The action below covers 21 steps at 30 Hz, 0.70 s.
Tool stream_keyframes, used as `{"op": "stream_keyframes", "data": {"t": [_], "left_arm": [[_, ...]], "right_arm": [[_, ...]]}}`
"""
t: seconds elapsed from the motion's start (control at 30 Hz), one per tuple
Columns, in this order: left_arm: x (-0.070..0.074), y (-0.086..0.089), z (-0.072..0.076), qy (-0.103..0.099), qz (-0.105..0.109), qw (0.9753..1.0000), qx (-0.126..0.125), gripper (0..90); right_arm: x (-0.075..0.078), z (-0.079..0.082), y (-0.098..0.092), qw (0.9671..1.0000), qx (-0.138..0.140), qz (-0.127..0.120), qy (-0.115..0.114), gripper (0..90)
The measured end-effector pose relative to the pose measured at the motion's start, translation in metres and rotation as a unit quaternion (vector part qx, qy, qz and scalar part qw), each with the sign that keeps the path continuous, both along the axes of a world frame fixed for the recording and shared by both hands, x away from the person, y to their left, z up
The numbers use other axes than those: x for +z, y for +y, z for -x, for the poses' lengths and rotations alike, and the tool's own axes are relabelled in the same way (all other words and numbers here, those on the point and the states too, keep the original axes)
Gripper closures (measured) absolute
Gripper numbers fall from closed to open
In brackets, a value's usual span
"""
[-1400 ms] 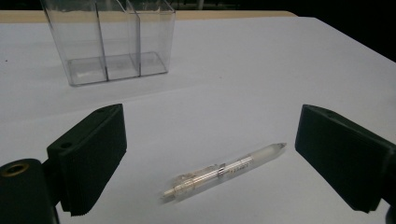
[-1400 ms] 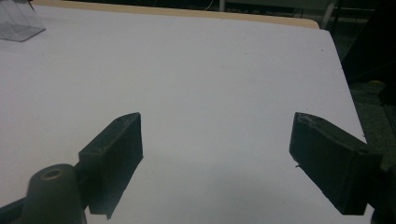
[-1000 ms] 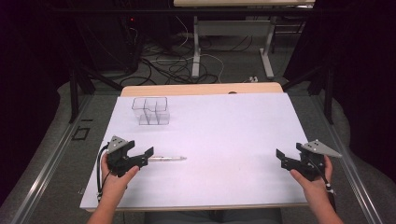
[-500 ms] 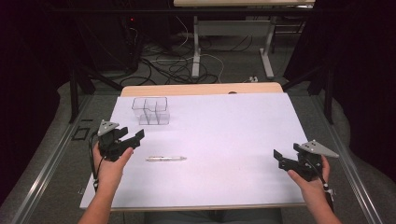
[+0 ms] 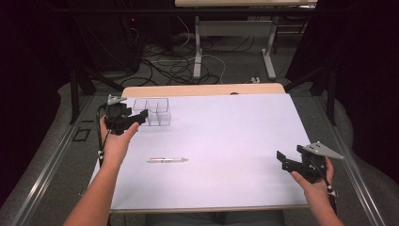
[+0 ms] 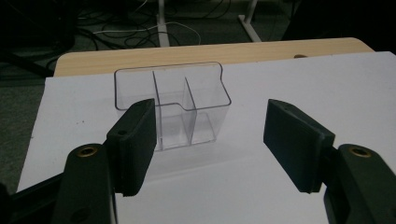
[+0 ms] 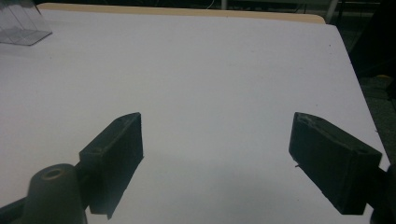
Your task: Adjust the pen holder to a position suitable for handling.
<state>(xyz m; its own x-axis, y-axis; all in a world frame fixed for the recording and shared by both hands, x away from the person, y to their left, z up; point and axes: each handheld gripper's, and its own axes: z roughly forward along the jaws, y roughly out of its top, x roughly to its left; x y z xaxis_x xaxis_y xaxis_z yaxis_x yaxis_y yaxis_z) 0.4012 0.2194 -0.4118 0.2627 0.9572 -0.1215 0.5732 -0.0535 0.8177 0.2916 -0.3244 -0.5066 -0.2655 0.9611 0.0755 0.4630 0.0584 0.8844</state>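
The table (image 5: 226,141), covered by a plain white sheet with a strip of pale wood showing along its far edge, carries two things. The larger is a clear plastic organizer (image 5: 151,111) with three compartments, standing upright at the far left of the sheet. The smaller is a pen (image 5: 167,160), lying flat on its side nearer the person and left of the middle, well apart from the organizer.

The left gripper (image 5: 134,117) is held just beside the organizer on its left, pointing at it; in the left gripper view its jaws stand wide apart with nothing between them, and the organizer (image 6: 172,109) sits just beyond them, all three compartments empty. The right gripper (image 5: 282,160) hovers above the near right corner of the table, its jaws likewise spread wide and empty over bare sheet.

Judging from this, the work is at its start: the left gripper looks set to close on the organizer, nothing is yet gripped, and the pen lies untouched outside it. No brand, label or writing can be read on anything; the pen is too small to tell.
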Motion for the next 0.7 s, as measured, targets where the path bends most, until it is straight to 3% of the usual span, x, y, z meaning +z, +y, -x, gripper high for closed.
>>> {"op": "stream_keyframes", "data": {"t": [0.2,0.3,0.5,0.7], "left_arm": [[0.006,0.002,-0.028,0.028,0.011,0.9992,0.026,40.4],[0.007,0.004,-0.035,0.045,0.01,0.9986,0.025,43.0],[0.006,0.009,-0.058,0.08,-0.012,0.9957,0.046,44.9],[0.004,0.015,-0.071,0.094,-0.018,0.9934,0.064,49.9]], "right_arm": [[0.0,0.0,0.0,1.0,-0.002,-0.006,0.001,17.2],[0.0,0.0,0.0,1.0,-0.002,-0.001,0.008,17.2],[-0.002,0.0,0.001,1.0,-0.002,-0.004,0.008,17.2],[-0.003,0.0,0.001,1.0,-0.003,-0.006,0.005,17.2]]}}
